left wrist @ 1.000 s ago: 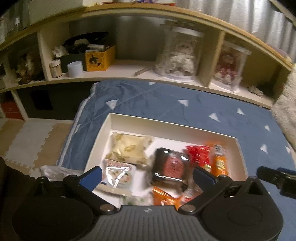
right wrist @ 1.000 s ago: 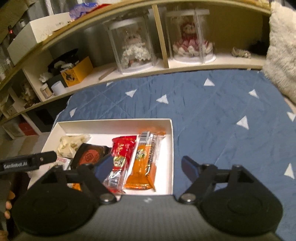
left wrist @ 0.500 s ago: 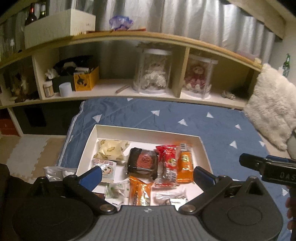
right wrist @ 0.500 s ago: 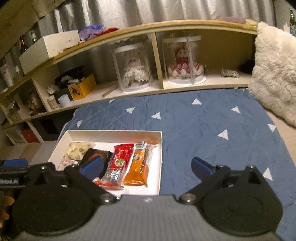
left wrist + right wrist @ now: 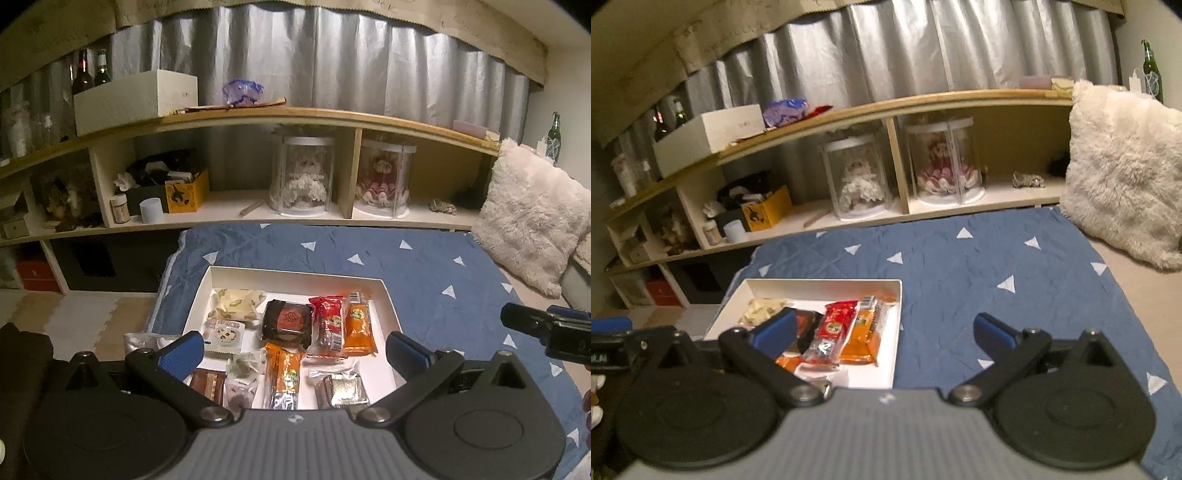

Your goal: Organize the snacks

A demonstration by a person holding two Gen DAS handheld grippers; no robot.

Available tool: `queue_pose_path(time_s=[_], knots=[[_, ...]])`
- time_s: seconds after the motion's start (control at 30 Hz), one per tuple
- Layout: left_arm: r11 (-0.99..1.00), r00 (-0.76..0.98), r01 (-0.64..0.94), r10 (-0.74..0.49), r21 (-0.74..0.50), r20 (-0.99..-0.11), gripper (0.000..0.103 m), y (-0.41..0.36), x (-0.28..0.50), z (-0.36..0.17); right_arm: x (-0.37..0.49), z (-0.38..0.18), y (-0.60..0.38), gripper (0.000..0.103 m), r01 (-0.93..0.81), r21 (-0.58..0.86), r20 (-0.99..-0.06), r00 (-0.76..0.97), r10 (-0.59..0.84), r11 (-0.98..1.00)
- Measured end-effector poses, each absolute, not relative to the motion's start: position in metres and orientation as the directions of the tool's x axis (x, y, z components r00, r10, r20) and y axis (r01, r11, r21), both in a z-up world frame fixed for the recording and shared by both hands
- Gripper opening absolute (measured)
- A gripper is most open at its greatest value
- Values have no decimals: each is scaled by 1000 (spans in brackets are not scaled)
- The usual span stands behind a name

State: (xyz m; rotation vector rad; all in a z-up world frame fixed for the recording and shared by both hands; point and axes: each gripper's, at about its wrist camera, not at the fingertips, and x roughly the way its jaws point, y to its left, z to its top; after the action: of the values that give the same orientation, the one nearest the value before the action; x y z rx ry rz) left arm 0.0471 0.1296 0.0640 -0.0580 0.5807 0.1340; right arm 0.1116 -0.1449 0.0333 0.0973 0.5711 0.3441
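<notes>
A white box [image 5: 295, 276] lies on the blue blanket [image 5: 424, 273] and holds several snack packets: a pale bag [image 5: 238, 304], a dark brown pack [image 5: 287, 323], a red pack [image 5: 328, 321] and an orange pack [image 5: 358, 323]. My left gripper [image 5: 293, 350] is open and empty, held above the box's near end. My right gripper [image 5: 882, 334] is open and empty, over the box's right edge [image 5: 895, 325] and the blanket [image 5: 979, 273]. The red pack [image 5: 833, 330] and orange pack [image 5: 866, 332] show between its fingers.
A wooden shelf unit [image 5: 332, 118] runs along the back with two dolls in clear cases [image 5: 301, 177], a yellow box [image 5: 184, 194] and jars. A fluffy white pillow [image 5: 532, 221] sits at the right. Foam floor mats [image 5: 74, 321] lie left of the blanket.
Both grippers have risen and pulled back from the box, so more of the shelf and curtain shows. The whole box is now in the left wrist view. Both stay open.
</notes>
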Motion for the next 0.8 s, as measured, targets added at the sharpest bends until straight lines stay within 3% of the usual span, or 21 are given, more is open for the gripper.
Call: queue_pose_path(time_s=[0.37,0.8], knots=[[990,837,-143,127,11,-532,103,121,-3,57,54,32,-156,102,-319,130,-460,819,342,939],[991,854,-130,117,9,-507,103,118,-41,41,10,24,-161,102,-323,81,-472,821,321,943]])
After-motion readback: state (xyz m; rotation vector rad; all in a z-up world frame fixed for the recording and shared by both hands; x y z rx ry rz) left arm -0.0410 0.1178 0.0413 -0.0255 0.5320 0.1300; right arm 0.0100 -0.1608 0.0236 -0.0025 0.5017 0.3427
